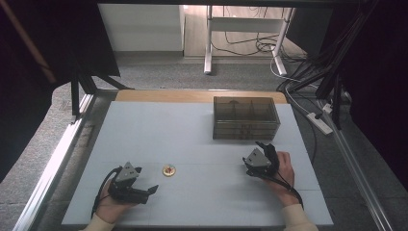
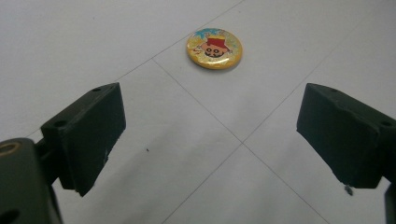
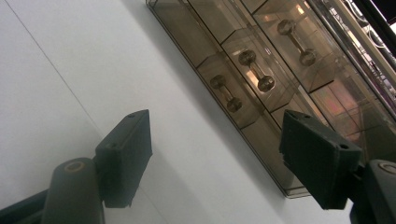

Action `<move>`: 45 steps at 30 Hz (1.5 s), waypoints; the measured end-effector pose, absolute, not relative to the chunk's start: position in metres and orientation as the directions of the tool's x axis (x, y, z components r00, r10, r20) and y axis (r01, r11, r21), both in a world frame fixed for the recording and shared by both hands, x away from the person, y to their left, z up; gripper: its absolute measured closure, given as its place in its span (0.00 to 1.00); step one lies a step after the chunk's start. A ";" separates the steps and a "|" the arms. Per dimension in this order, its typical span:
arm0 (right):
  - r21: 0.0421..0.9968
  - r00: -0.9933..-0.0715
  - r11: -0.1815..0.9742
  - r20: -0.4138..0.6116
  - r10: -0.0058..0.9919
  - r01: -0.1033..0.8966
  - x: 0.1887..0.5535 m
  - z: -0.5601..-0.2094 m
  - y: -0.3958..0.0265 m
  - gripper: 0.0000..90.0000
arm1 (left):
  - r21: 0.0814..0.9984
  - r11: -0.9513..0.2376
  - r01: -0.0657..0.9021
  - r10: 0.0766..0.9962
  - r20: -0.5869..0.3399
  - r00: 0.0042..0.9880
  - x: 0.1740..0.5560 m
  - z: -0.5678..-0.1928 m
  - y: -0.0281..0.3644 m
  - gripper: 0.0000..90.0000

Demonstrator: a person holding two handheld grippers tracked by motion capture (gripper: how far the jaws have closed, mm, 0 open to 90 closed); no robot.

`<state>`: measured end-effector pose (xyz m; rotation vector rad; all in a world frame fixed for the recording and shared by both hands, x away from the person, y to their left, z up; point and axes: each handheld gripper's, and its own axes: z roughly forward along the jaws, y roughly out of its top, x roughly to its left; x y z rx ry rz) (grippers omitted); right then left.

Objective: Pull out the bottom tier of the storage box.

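Note:
A small round yellow badge point(image 1: 169, 170) with a red-hatted cartoon figure lies flat on the pale grey table point(image 1: 192, 130). My left gripper point(image 1: 153, 189) rests low at the front left, jaws pointing right, just short of the badge. In the left gripper view the badge point(image 2: 214, 48) lies beyond my open left gripper point(image 2: 212, 121), with nothing between its jaws. My right gripper point(image 1: 262, 146) sits at the front right, pointing at a smoky transparent drawer box point(image 1: 246, 118). In the right gripper view the box point(image 3: 261, 79) shows three drawers with dumbbell-shaped handles, a short way ahead of the open, empty right gripper point(image 3: 215, 135).
The drawer box stands at the back right of the table. A wooden strip point(image 1: 192, 95) runs along the far edge. Metal rails point(image 1: 57, 159) border both sides, and cables point(image 1: 312, 115) lie on the floor to the right. Bare table separates the two hands.

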<state>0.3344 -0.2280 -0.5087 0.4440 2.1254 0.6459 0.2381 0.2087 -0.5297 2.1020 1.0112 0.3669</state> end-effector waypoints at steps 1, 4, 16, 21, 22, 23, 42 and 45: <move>0.585 -0.577 0.807 -0.633 0.516 0.081 0.335 -0.509 -0.228 0.28 | 0.740 -0.397 0.543 0.762 -0.065 0.645 0.238 -0.530 0.209 0.09; 0.586 -0.578 0.807 -0.634 0.514 0.076 0.335 -0.509 -0.227 0.28 | 0.738 -0.400 0.543 0.761 -0.063 0.646 0.238 -0.530 0.208 0.09; 0.563 -0.572 0.824 -0.656 0.491 0.062 0.341 -0.513 -0.222 0.32 | 0.737 -0.402 0.543 0.759 -0.063 0.648 0.238 -0.530 0.208 0.09; 0.560 -0.573 0.826 -0.659 0.487 0.059 0.343 -0.514 -0.221 0.33 | 0.737 -0.401 0.544 0.760 -0.063 0.647 0.238 -0.530 0.208 0.09; 0.558 -0.578 0.828 -0.657 0.484 0.060 0.343 -0.514 -0.221 0.33 | 0.736 -0.402 0.544 0.760 -0.062 0.647 0.238 -0.530 0.208 0.09; 0.558 -0.578 0.828 -0.657 0.484 0.059 0.343 -0.514 -0.221 0.33 | 0.736 -0.403 0.544 0.760 -0.062 0.647 0.238 -0.530 0.208 0.09; 0.543 -0.573 0.839 -0.676 0.464 0.038 0.347 -0.516 -0.219 0.39 | 0.738 -0.402 0.542 0.761 -0.060 0.646 0.238 -0.530 0.208 0.09; 0.534 -0.578 0.844 -0.678 0.454 0.036 0.348 -0.516 -0.219 0.41 | 0.738 -0.402 0.542 0.761 -0.060 0.646 0.238 -0.530 0.208 0.09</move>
